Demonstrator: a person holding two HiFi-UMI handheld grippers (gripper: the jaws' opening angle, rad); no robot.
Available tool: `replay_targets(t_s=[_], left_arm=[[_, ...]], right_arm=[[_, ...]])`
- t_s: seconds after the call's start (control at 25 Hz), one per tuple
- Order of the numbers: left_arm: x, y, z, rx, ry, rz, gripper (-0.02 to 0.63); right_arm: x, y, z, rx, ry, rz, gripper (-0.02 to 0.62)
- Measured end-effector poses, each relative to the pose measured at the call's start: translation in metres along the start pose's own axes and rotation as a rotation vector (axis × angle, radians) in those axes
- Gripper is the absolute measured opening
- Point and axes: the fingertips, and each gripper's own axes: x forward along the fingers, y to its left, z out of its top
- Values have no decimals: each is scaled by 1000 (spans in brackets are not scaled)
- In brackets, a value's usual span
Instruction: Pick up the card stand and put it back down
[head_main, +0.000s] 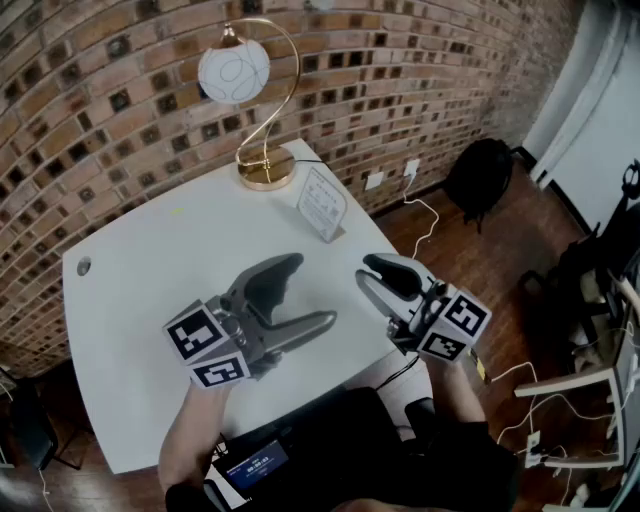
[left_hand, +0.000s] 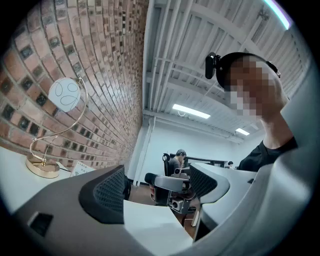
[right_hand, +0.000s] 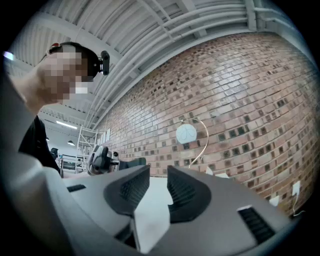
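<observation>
The card stand, a small clear holder with a white printed card, stands upright on the white table near its far right edge, in front of the lamp. In the left gripper view, a corner of the card stand peeks over the left jaw. Both grippers hover above the table's near half, well short of the stand. My left gripper is open wide, and in its own view nothing sits between the pads of that gripper. My right gripper is open with a narrower gap that is also empty.
A gold lamp with a white globe and curved stem stands at the table's far edge against the brick wall. A cable runs from wall sockets across the wooden floor on the right. A dark bag leans by the wall.
</observation>
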Motion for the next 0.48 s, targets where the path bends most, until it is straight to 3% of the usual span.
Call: replay_targets(t_s=[0.48], left_arm=[[12, 32, -17, -30, 29, 19, 397]], right_arm=[[16, -37, -15, 47, 87, -40, 151]])
